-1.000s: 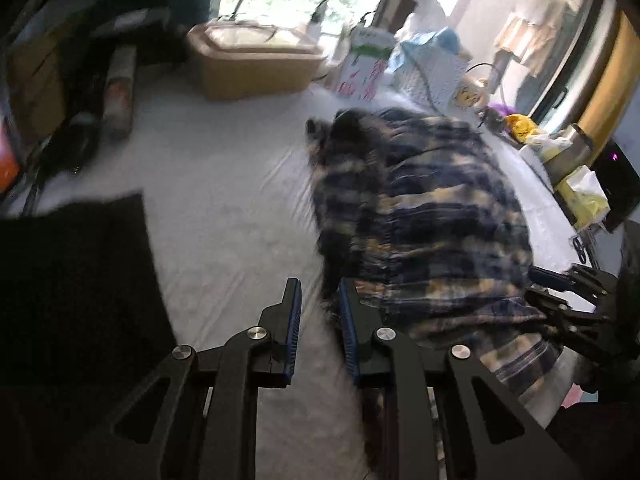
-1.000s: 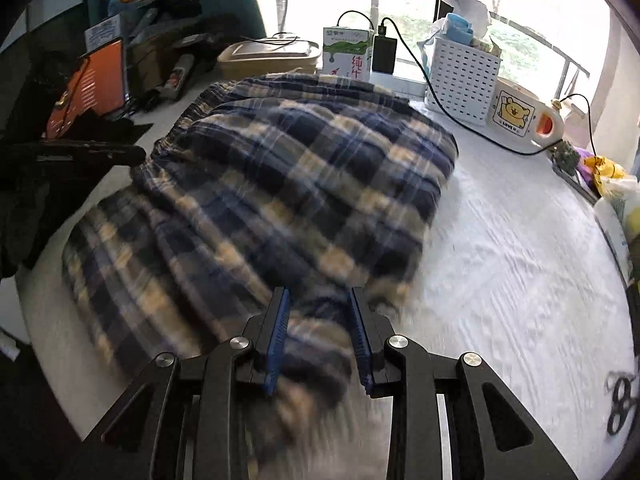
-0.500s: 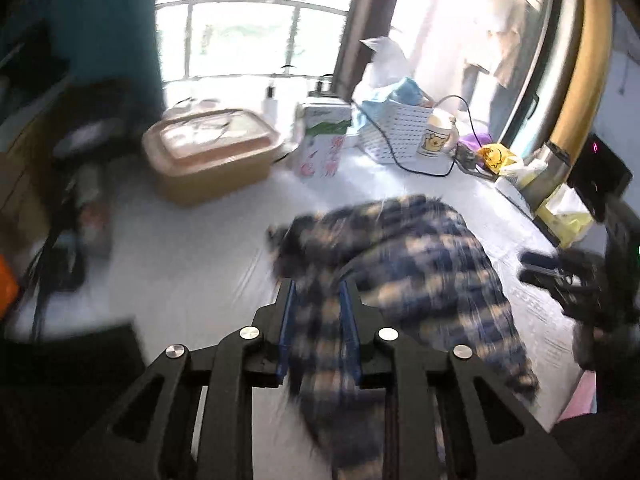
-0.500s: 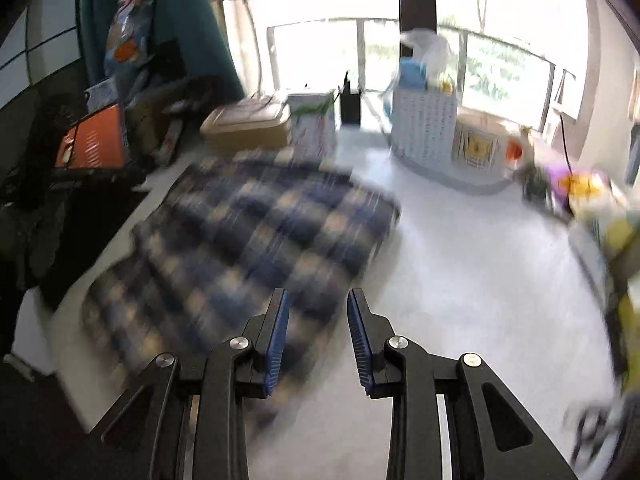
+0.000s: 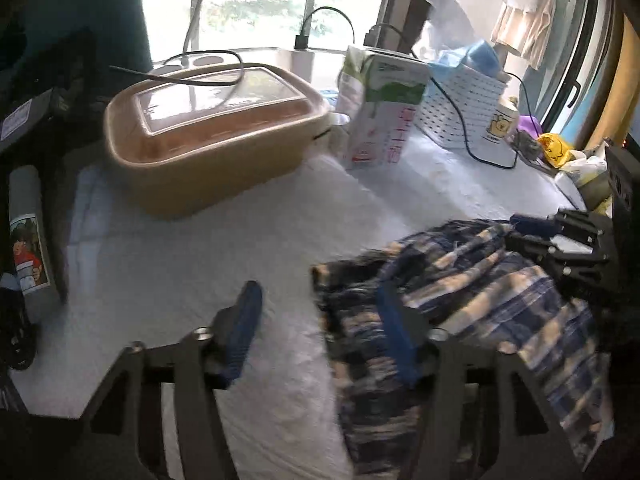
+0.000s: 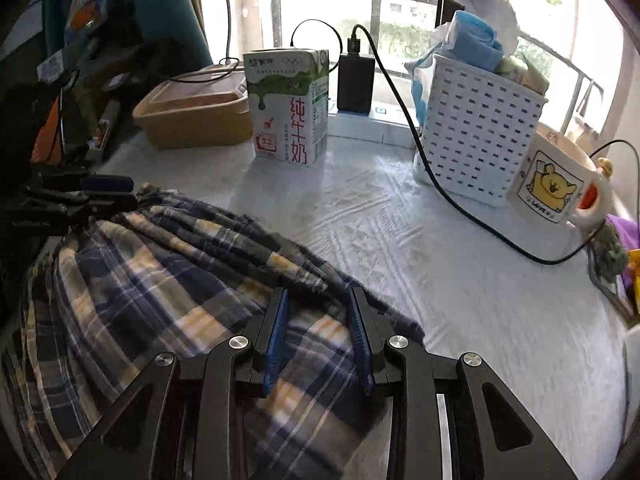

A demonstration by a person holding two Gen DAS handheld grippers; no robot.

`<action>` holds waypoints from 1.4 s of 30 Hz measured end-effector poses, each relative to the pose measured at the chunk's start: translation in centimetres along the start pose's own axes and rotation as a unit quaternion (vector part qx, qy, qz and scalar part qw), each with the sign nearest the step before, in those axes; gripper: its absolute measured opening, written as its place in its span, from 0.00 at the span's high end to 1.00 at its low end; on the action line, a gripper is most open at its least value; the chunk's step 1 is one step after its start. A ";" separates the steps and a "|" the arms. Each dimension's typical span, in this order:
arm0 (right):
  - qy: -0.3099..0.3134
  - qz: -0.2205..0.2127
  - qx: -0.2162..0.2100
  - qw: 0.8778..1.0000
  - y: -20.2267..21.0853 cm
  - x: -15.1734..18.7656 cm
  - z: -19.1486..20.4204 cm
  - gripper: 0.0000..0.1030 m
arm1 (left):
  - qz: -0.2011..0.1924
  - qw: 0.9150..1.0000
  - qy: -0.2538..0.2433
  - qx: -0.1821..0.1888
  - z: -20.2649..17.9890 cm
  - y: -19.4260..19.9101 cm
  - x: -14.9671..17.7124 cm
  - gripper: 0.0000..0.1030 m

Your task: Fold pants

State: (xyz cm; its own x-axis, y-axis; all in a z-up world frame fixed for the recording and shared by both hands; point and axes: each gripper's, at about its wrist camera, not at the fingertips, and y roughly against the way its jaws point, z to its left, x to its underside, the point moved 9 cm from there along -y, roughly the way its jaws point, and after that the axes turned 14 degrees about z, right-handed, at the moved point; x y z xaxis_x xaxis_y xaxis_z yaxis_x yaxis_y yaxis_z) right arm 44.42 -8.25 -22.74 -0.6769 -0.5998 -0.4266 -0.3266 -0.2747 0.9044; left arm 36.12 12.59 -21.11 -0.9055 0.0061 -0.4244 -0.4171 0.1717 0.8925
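Observation:
The blue and cream plaid pants (image 5: 460,312) lie bunched on the white table cover (image 5: 192,264), also in the right wrist view (image 6: 160,288). My left gripper (image 5: 320,304) is open wide at the pants' near left edge; its right finger (image 5: 396,336) lies over the fabric, its left finger over bare cloth. My right gripper (image 6: 316,300) is open with cloth under and between its fingers at the pants' right edge. Each gripper shows in the other's view, the right one (image 5: 560,240) and the left one (image 6: 80,196).
A tan lidded box (image 5: 212,132), a milk carton (image 6: 288,108), a white basket (image 6: 476,128), a bear mug (image 6: 556,176) and black cables (image 6: 460,208) stand at the back by the window. Dark clutter (image 5: 28,220) lines the left side.
Both grippers swung up and forward over the pants, folding the cloth toward the near side. My left gripper opened wide and let go of the cloth. The right gripper stays open.

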 end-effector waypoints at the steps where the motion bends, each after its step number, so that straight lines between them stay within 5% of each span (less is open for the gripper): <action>1: -0.001 0.003 0.009 1.000 -0.3 -0.3 -0.6 0.55 | -0.003 1.000 -0.002 -0.002 0.1 -0.1 0.0 0.38; 2: -0.010 0.007 0.010 1.000 -0.5 -0.4 -1.1 0.47 | -0.004 1.000 -0.003 -0.004 0.2 -0.1 0.1 0.38; 7: -0.047 -0.002 -0.007 0.999 0.1 -0.2 -2.5 0.45 | 0.012 1.000 0.010 -0.017 0.3 0.6 -0.2 0.39; 11: -0.070 -0.027 -0.003 0.997 2.9 0.4 -2.9 0.43 | -0.005 0.998 0.050 0.035 0.4 3.2 -0.5 0.40; 15: -0.093 -0.051 -0.006 0.994 5.4 1.2 -3.6 0.43 | -0.027 0.996 0.035 0.072 -1.6 5.4 -0.2 0.39; 19: -0.111 -0.058 -0.006 0.992 6.9 2.1 -3.9 0.40 | 0.001 0.998 0.013 0.065 -3.1 3.4 0.6 0.39; 26: -0.141 -0.045 -0.023 0.989 6.2 3.9 -4.4 0.31 | 0.041 0.993 0.024 0.108 -3.8 0.1 1.1 0.39; 42: -0.172 -0.012 -0.100 0.980 1.7 3.4 -3.0 0.21 | 0.031 0.997 -0.013 0.073 -4.7 -0.9 0.5 0.48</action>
State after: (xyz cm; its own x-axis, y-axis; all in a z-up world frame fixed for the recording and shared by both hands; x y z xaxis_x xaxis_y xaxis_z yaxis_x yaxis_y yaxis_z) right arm 43.59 -13.03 -22.63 -0.8647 -0.3117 -0.3939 -0.2319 -0.4479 0.8635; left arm 35.65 7.83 -21.37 -0.9257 0.0471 -0.3754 -0.3434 0.3123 0.8858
